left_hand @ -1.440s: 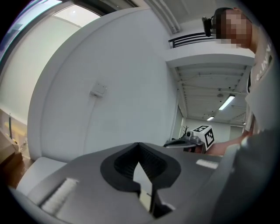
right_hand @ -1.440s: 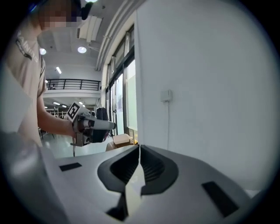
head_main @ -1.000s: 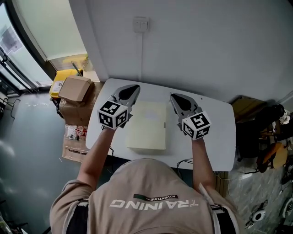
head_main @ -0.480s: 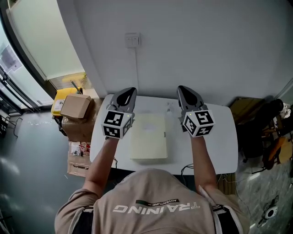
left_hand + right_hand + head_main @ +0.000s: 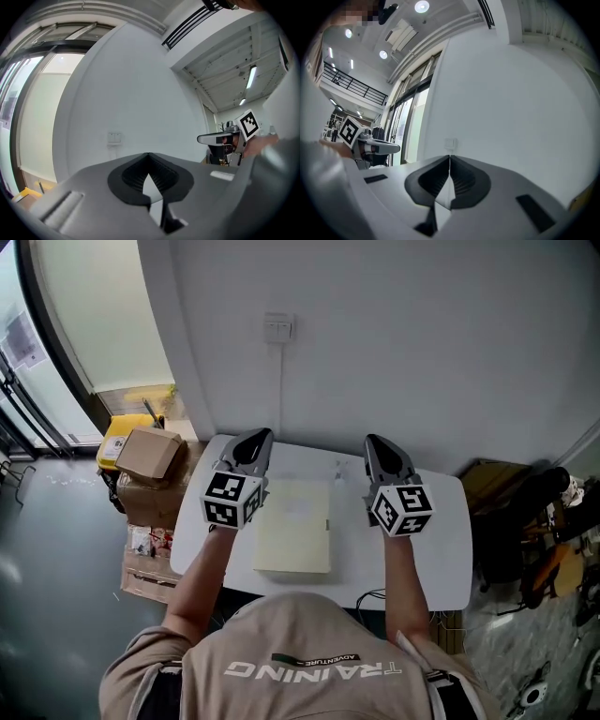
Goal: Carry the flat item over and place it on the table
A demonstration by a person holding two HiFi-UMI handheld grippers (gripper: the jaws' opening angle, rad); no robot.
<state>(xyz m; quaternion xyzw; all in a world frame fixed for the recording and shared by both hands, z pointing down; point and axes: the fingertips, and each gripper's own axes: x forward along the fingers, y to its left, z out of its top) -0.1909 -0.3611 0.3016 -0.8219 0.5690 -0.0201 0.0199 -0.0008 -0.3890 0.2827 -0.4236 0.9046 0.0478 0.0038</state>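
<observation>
Leave the flat item [image 5: 292, 526] lying square on the white table [image 5: 441, 540]. Draw left gripper [image 5: 253, 437] and right gripper [image 5: 380, 444], both clenched on nothing and flanking it (apparently raised clear), straight back and level, without brushing its edges or nudging it askew

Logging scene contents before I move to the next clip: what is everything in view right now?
flat item: one, pale yellow, lying on the table between the tongs
table: one, white, against the wall
wall switch: one, white, on the wall behind the table
cardboard boxes: at least two, brown, on the floor left of the table
left tongs: one, grey, shut and empty, left of the flat item
right tongs: one, grey, shut and empty, right of it
shirt: one, tan, bottom of the head view
</observation>
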